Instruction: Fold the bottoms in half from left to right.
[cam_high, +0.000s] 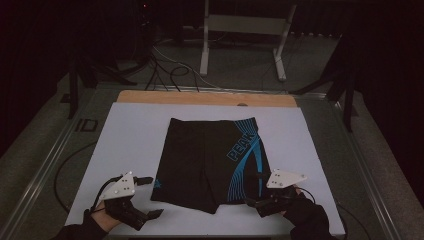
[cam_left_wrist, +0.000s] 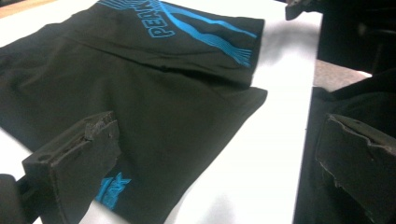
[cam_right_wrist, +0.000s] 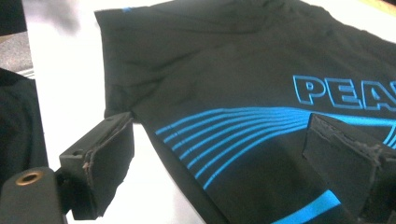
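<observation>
**Q:** Left of the shorts (cam_high: 212, 162), what is waiting?

**A:** The left gripper (cam_high: 150, 197), just off the hem corner with the small blue logo. Its jaws are spread wide and hold nothing. One points at that corner, the other hangs nearer the table's near edge. In the left gripper view the cloth lies straight ahead between the two jaws, so the hem is forward of the fingers, not under them.

**Q:** And the shorts themselves?

**A:** Flat on the white sheet (cam_high: 130, 135), near its middle, waistband away from the person, both leg openings toward them. The long axis runs from near edge to far edge. The leg with the blue stripes and lettering is on the right.

**Q:** Right of the shorts?

**A:** The right gripper (cam_high: 255, 190) sits at the striped leg's outer hem corner, jaws also apart and empty. In the right gripper view (cam_right_wrist: 219, 163) one jaw is over bare sheet just off the leg's edge and the other over the striped cloth, so the edge appears to run between them.

**Q:** Which hand is nearer a hold?

**A:** The right, I judge. It seems to straddle the edge already, while the left needs a short push forward to get the logo corner between its jaws. Each is at its own corner, though, which would suit a two-handed fold along that long axis.
</observation>
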